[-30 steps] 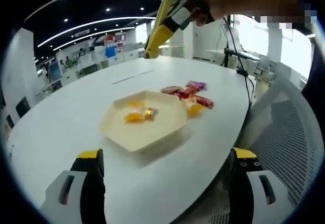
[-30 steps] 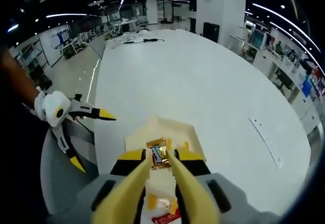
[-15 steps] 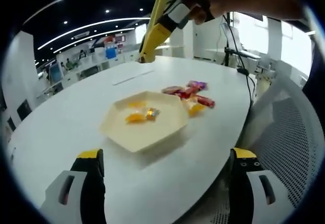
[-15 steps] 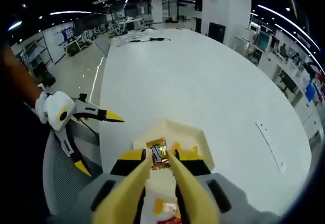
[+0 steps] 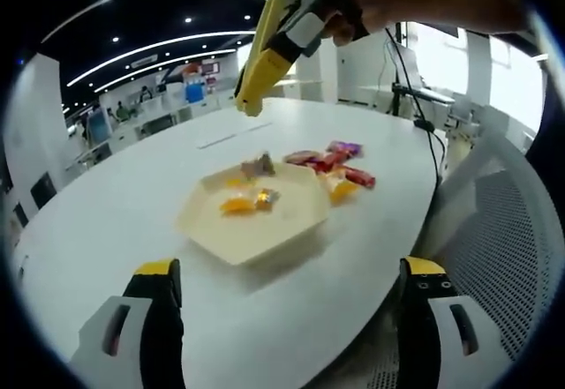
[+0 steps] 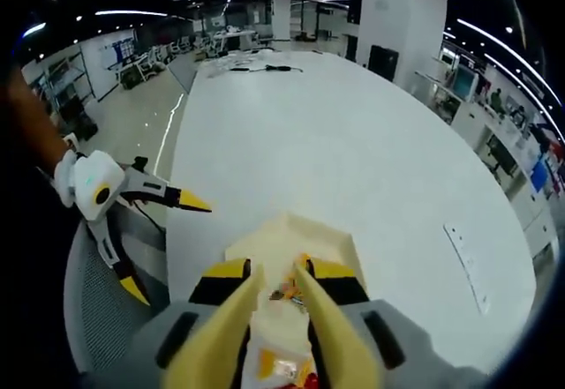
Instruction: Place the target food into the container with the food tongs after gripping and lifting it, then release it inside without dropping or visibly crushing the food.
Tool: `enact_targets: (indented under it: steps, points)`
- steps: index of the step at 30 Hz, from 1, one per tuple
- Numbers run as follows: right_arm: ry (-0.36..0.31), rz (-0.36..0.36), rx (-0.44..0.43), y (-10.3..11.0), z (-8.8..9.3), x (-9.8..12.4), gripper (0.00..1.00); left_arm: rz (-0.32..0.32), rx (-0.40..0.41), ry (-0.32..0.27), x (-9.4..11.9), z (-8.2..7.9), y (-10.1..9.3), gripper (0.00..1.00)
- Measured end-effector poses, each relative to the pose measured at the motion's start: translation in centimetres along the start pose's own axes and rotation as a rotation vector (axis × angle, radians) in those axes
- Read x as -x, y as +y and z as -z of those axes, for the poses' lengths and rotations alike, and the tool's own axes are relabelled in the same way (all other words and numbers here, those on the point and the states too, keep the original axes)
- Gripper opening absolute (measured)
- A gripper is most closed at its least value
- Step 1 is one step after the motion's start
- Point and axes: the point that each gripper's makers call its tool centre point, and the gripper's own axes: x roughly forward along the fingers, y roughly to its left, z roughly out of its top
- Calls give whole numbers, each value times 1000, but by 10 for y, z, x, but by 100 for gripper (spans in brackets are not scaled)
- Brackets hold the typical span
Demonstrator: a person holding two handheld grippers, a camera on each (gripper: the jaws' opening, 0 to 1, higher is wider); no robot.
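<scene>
**White table, tray, candy in mid-air**

- White table (image 5: 106, 204): far edge cut off.
- Cream hexagonal container (image 5: 256, 221): holds blurred yellow pieces.
- Left gripper (image 5: 282, 296): jaws wide apart, empty.
- Right gripper (image 5: 247, 107): tongs (image 6: 278, 288) parted, empty.
- Wrapped candy (image 5: 259, 166): above container's 12 o'clock rim; contact unclear.
- Loose wrapped sweets (image 5: 331, 161): at 2 o'clock beside container.

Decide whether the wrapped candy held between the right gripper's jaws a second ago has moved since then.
Yes. The wrapped candy has left the right gripper and now sits low at the far rim of the cream tray.
</scene>
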Motion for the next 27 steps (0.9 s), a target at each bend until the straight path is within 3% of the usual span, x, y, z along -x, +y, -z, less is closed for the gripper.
enact_targets:
  steps: [27]
  points:
    - [-57, 34, -30, -14, 0, 27, 25, 5, 3, 0, 0, 0, -1, 99]
